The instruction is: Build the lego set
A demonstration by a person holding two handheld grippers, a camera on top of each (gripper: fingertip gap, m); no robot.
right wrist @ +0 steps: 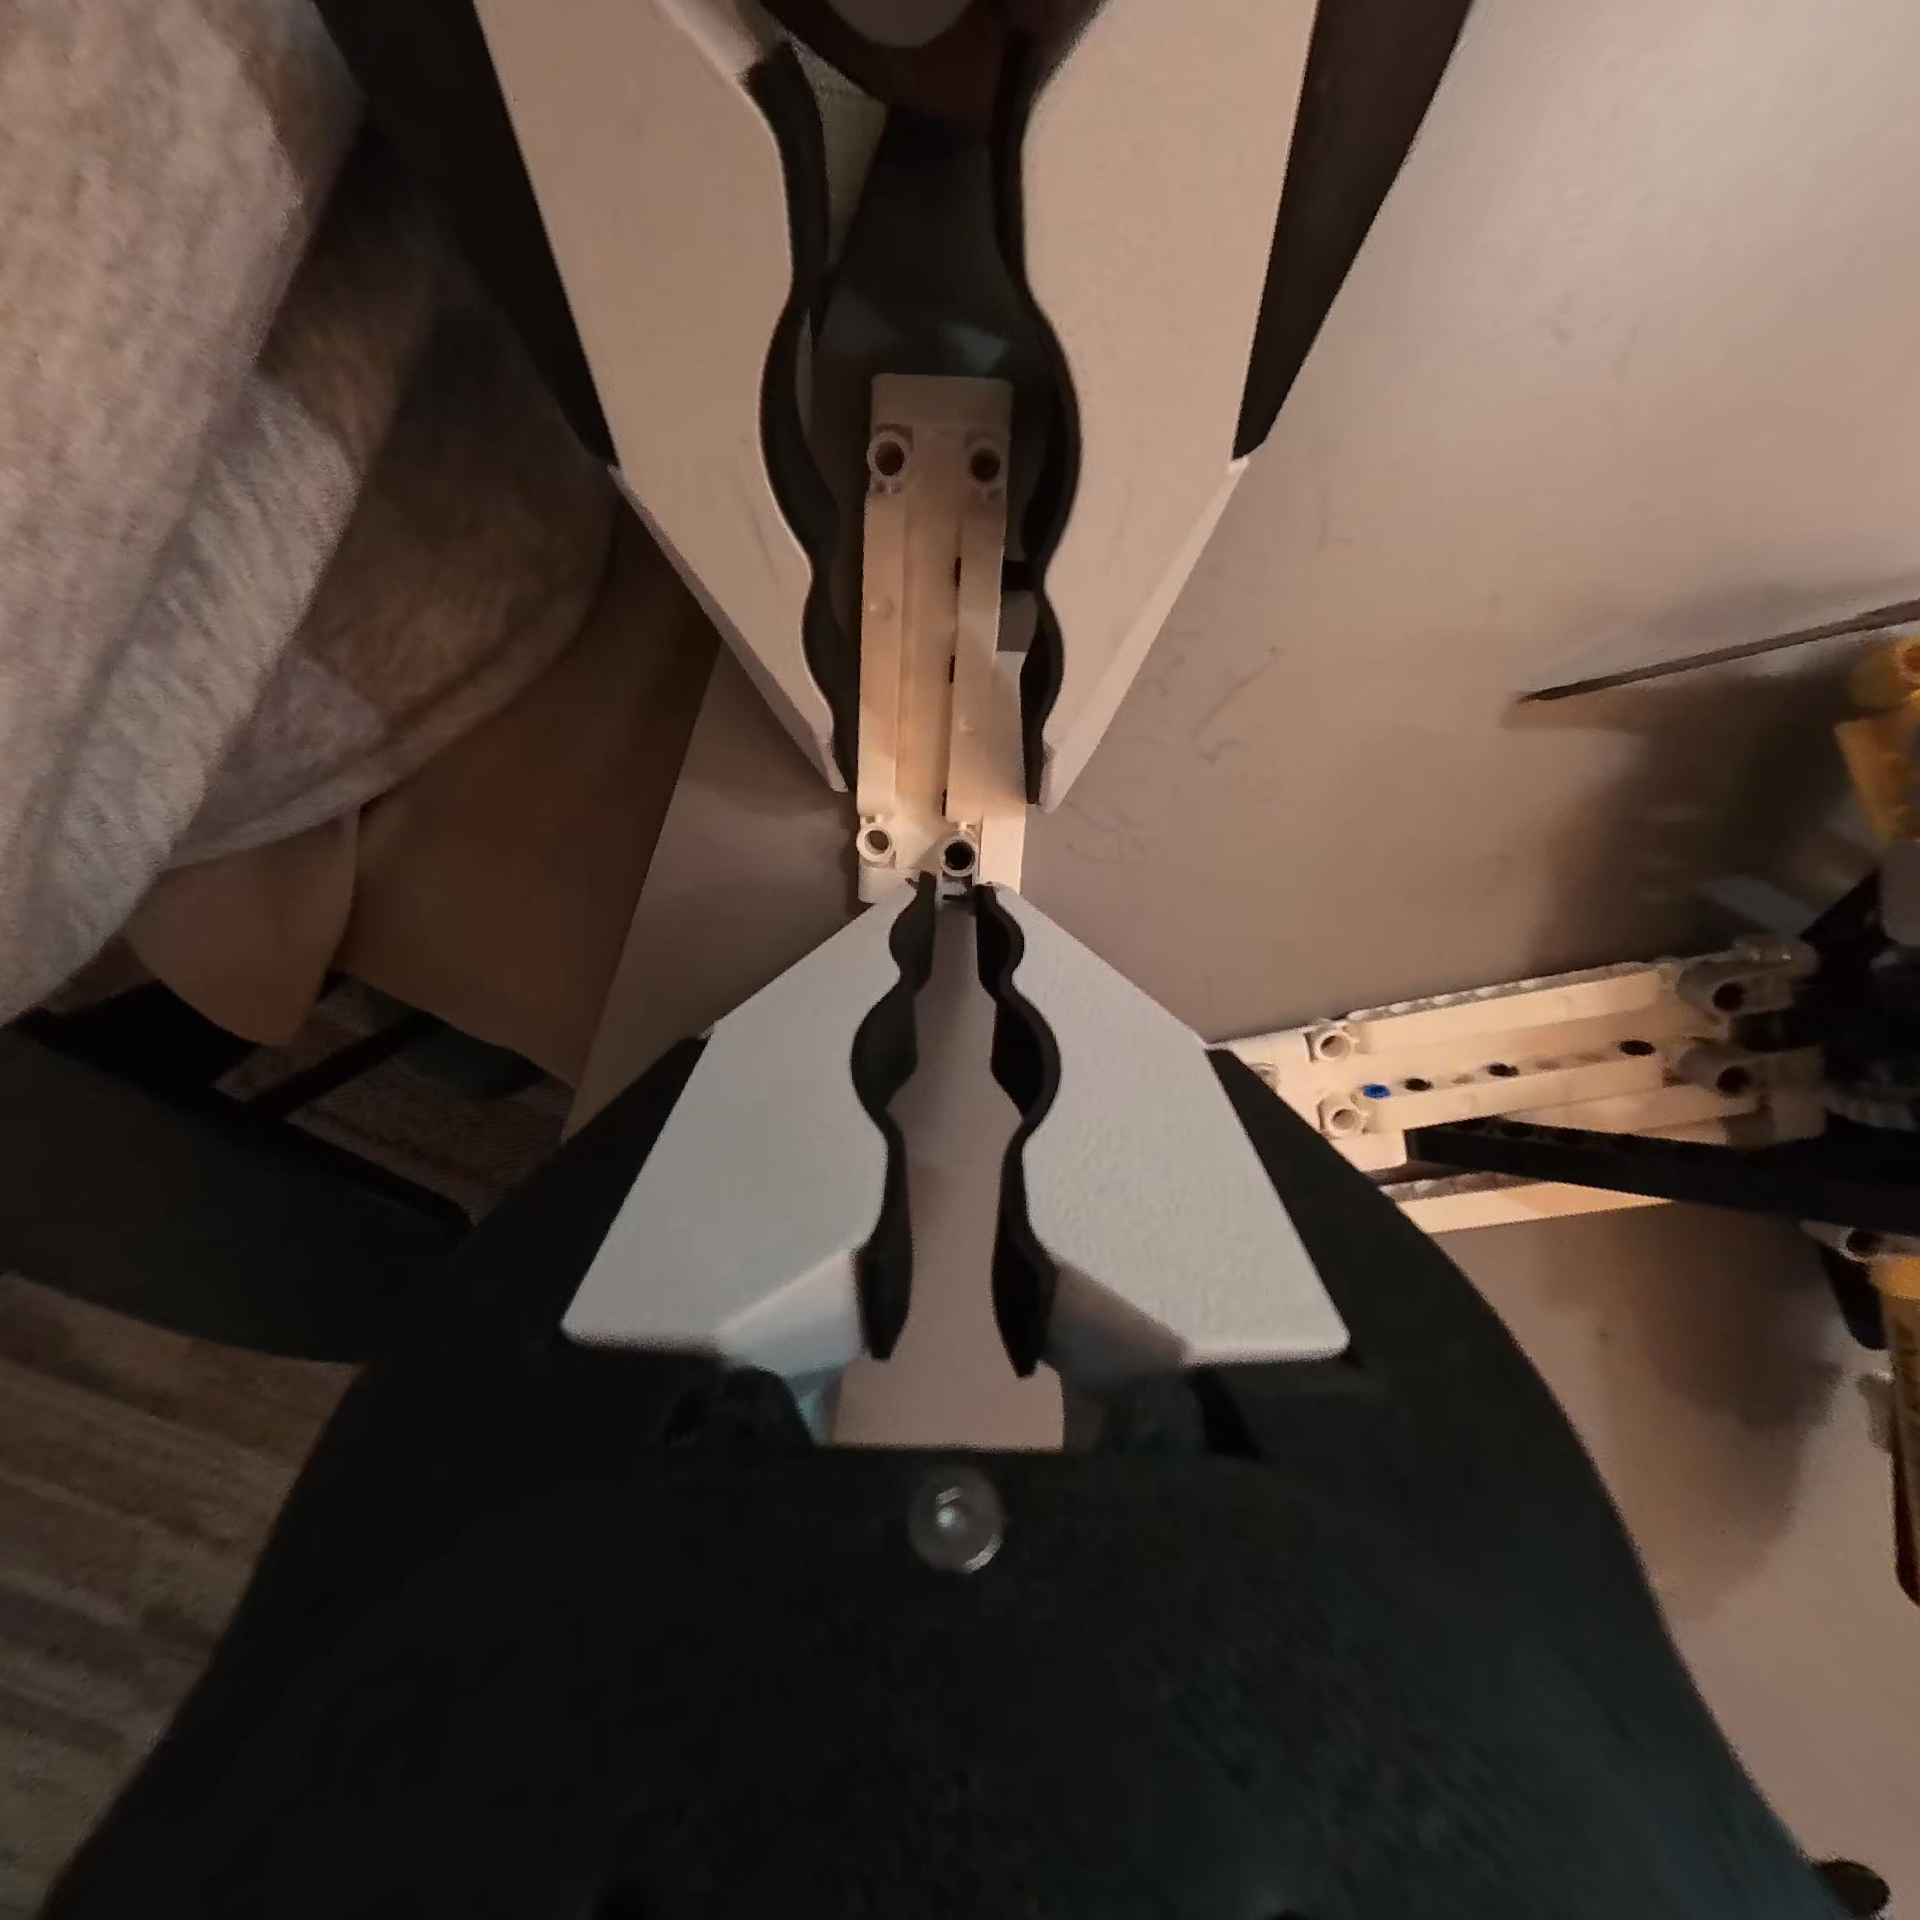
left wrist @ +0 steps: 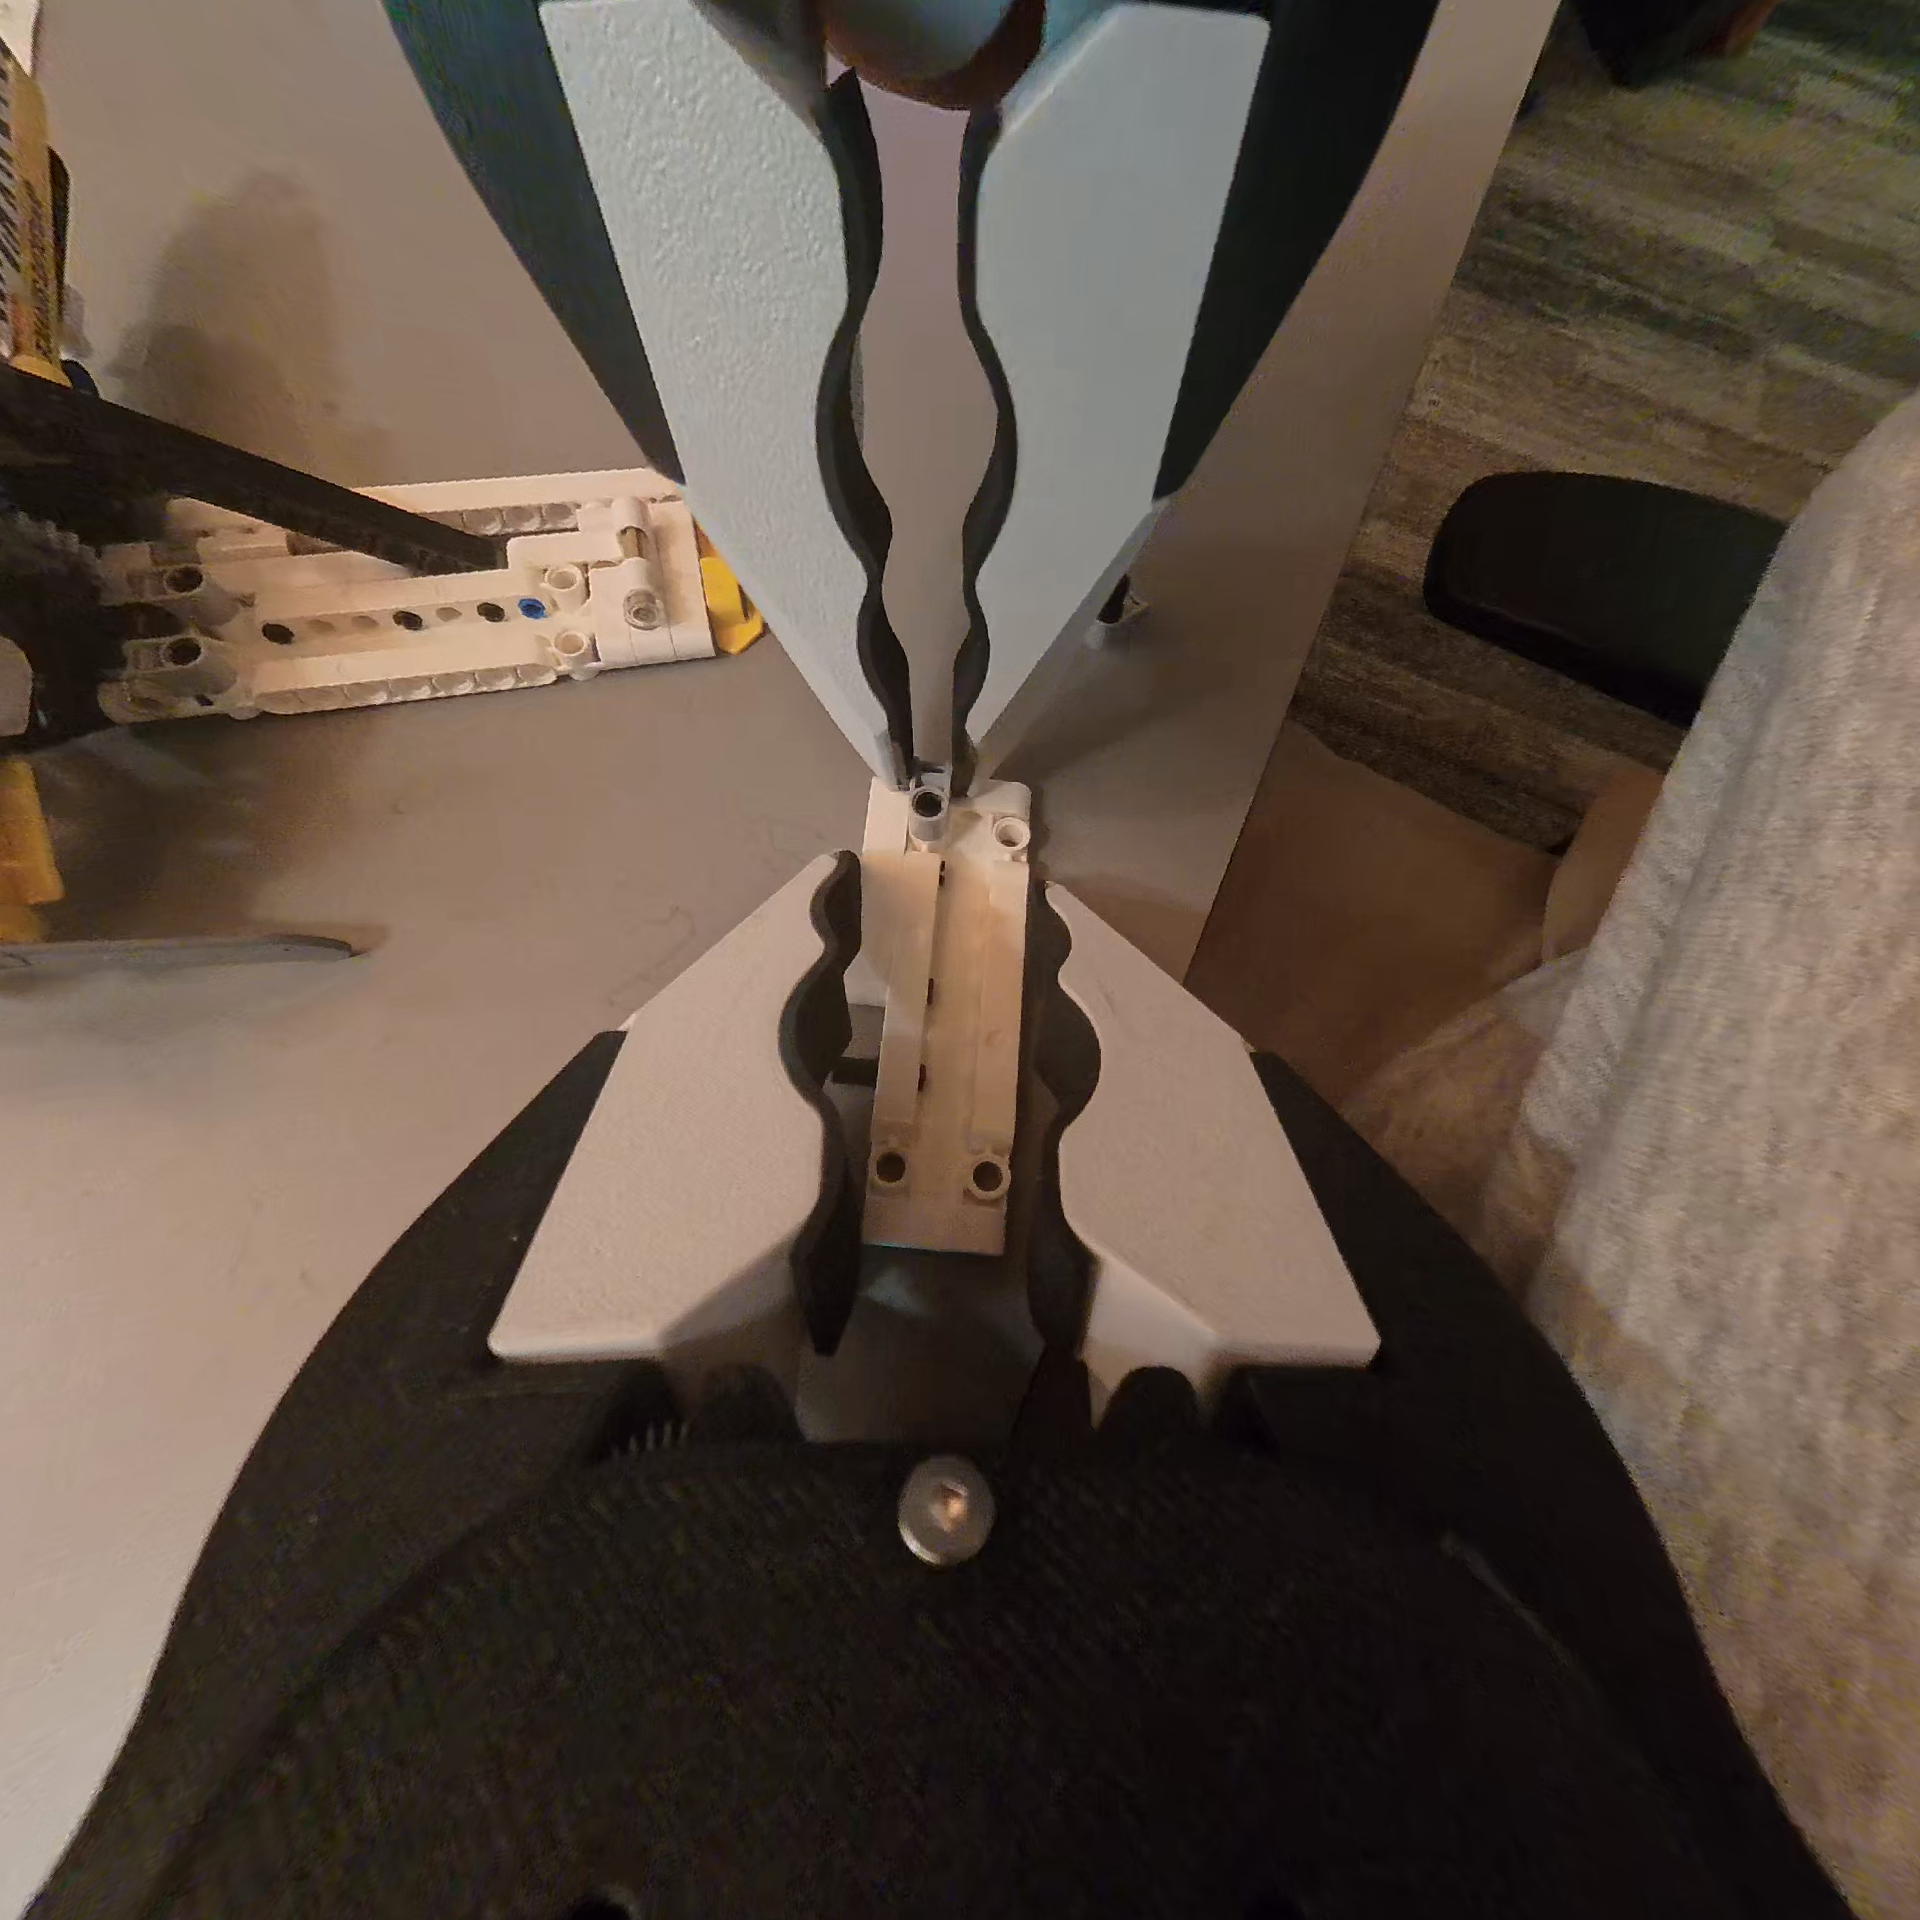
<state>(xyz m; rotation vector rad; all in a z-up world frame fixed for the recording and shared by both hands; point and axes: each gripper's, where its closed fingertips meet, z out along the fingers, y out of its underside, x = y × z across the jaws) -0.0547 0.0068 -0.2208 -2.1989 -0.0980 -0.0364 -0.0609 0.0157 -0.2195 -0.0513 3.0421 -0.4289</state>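
My left gripper [left wrist: 940,883] is shut on a white lego beam assembly [left wrist: 956,1039] and holds it lengthwise between its pads above the grey table [left wrist: 416,935]. My right gripper [left wrist: 933,769] comes in from the opposite side, tip to tip with the left. It is shut on a small grey pin [left wrist: 928,808] that sits at a corner hole at the far end of the assembly. In the right wrist view, my right gripper [right wrist: 951,896] pinches the pin [right wrist: 956,857] at the near end of the assembly [right wrist: 914,623], which the left gripper [right wrist: 940,784] clamps from above.
A partly built white lego model with a black beam [left wrist: 416,613] lies on the table, also in the right wrist view [right wrist: 1507,1060]. Yellow parts [left wrist: 21,852] and a flat grey tool [left wrist: 208,951] lie near it. A person's grey clothing [left wrist: 1714,1039] and a black chair arm [left wrist: 1600,592] are beyond the table edge. Less than 4 cm separates the two grippers' tips.
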